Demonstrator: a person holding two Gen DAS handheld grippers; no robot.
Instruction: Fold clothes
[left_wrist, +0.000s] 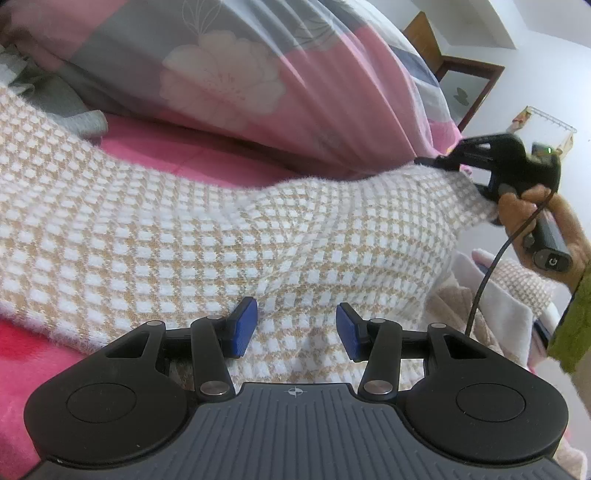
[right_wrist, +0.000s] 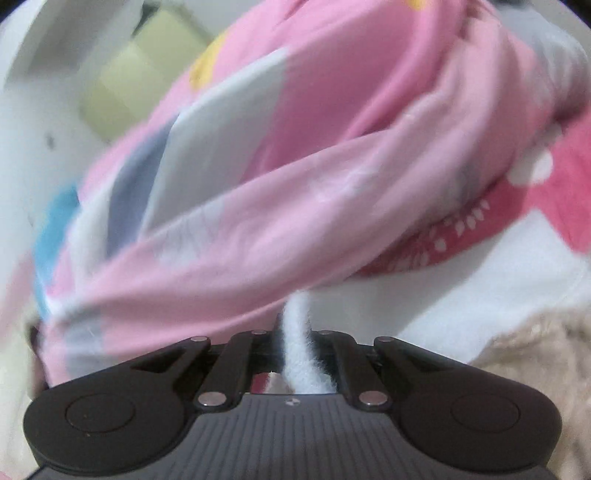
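Sweater (left_wrist: 229, 236) spread across bed (left_wrist: 29, 373), quilt (left_wrist: 258, 74) heaped behind.
Left hand-held gripper (left_wrist: 295, 328) over near hem; right hand-held gripper (left_wrist: 476, 177) clamping far right corner; wooden cabinet (left_wrist: 461, 74) beyond quilt, at wall.

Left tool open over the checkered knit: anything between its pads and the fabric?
Nothing visible. The left tool is open with the checkered knit directly beneath and between its blue pads. The right tool is already shut on the knit's far edge.
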